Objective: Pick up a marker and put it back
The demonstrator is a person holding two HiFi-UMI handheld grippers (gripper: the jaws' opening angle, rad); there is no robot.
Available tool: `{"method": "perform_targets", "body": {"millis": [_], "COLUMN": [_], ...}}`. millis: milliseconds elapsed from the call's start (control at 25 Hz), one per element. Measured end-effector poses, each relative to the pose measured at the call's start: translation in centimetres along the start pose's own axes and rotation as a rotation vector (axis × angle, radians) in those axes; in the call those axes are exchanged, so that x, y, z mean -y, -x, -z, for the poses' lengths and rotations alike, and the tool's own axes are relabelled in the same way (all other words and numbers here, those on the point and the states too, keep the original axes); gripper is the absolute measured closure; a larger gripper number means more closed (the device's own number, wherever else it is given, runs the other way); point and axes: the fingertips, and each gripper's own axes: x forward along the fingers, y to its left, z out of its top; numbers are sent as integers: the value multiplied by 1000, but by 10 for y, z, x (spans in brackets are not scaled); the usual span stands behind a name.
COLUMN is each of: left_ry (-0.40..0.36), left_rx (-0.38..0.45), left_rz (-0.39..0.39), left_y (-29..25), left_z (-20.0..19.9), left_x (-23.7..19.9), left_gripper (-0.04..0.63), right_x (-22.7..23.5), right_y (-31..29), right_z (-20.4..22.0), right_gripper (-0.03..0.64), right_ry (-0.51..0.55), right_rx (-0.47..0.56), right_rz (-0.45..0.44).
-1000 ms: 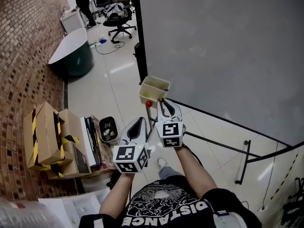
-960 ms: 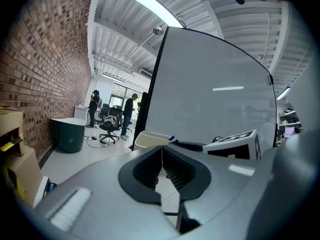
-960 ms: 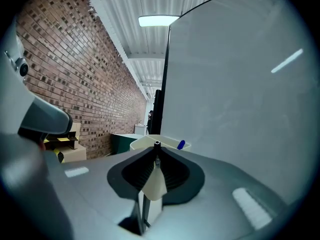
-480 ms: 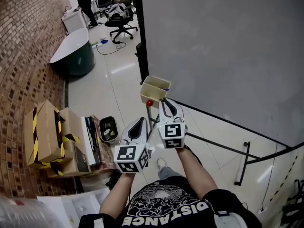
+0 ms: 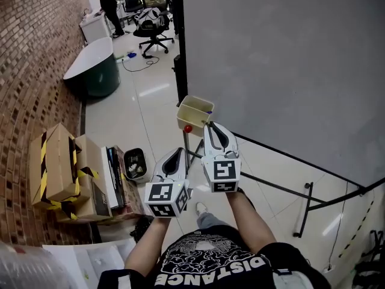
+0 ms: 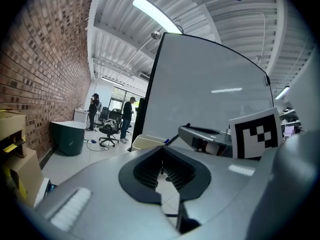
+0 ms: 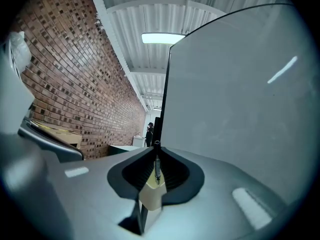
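1. Right gripper is clenched on a thin dark marker, which stands upright between the pads, 12 to 6 o'clock.
2. In the right gripper view, a cream bin shows at 6 o'clock below the marker. In the head view it sits at 11 o'clock, near the jaw tips.
3. Left gripper is at 7 o'clock of the right one, jaws closed together with nothing between.

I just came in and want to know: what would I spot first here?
The huge grey whiteboard fills the right side, with a brick wall on the left. In front of it, the right gripper pinches a marker near a small cream tray, while the left gripper beside it holds nothing.
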Motion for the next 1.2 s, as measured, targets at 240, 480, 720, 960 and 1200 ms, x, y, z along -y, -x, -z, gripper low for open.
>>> {"method": "perform_targets", "body": {"millis": [240, 480, 720, 960, 1200], "left_ry": [-2, -17, -27, -55, -68], "left_rx": [17, 60, 104, 118, 114], "left_rz": [2, -10, -11, 2, 2], "left_y": [15, 35, 56, 70, 78], "left_z": [-4, -14, -24, -24, -21], "left_x": [10, 16, 23, 37, 45], "left_gripper": [589, 591, 591, 591, 591], "right_x": [-5, -18, -30, -40, -44], "right_y": [26, 56, 90, 114, 127], "right_z": [-16, -40, -59, -65, -61], "right_gripper": [583, 583, 583, 583, 583], "right_ry": [47, 41, 26, 38, 31], "right_rx": [23, 60, 86, 99, 87], "right_rz": [-13, -23, -27, -32, -29]}}
